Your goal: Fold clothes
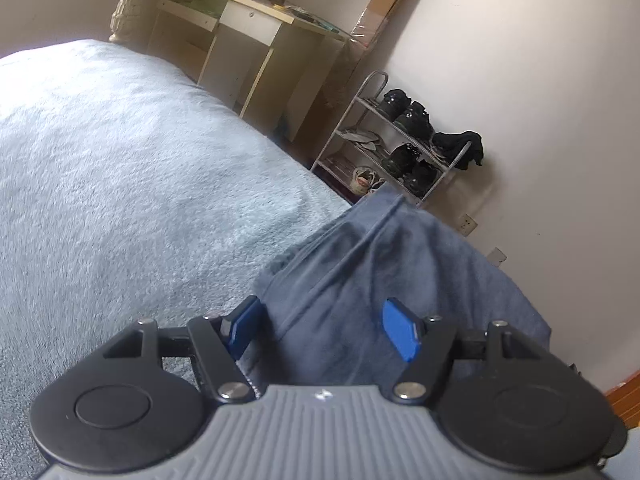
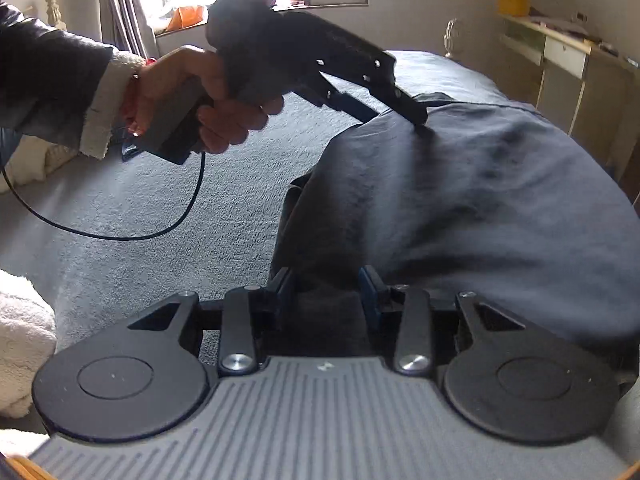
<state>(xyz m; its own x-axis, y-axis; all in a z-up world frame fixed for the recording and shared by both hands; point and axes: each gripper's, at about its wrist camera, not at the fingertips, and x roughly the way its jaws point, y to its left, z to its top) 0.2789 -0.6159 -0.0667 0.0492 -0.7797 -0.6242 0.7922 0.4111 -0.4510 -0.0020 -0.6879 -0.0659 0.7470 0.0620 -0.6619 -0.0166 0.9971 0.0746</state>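
A dark blue-grey garment [image 1: 384, 280] hangs lifted above the bed and fills the lower right of both views [image 2: 480, 200]. My left gripper [image 1: 324, 332] has its blue pads [image 1: 402, 334] spread apart with the cloth running between them; a seam runs up the fabric. In the right wrist view the left gripper [image 2: 396, 108] is seen from the side, held by a hand, its tips at the garment's top edge. My right gripper [image 2: 328, 292] has a bunch of the garment between its blue pads [image 2: 370, 290], which stand partly apart.
A light grey fleece bed cover [image 1: 120, 180] lies below. A desk [image 1: 256, 28] stands beyond the bed, and a shoe rack [image 1: 400, 144] with dark shoes stands against the white wall. A black cable [image 2: 160, 224] hangs from the left gripper. A white fluffy cloth [image 2: 20, 328] lies at left.
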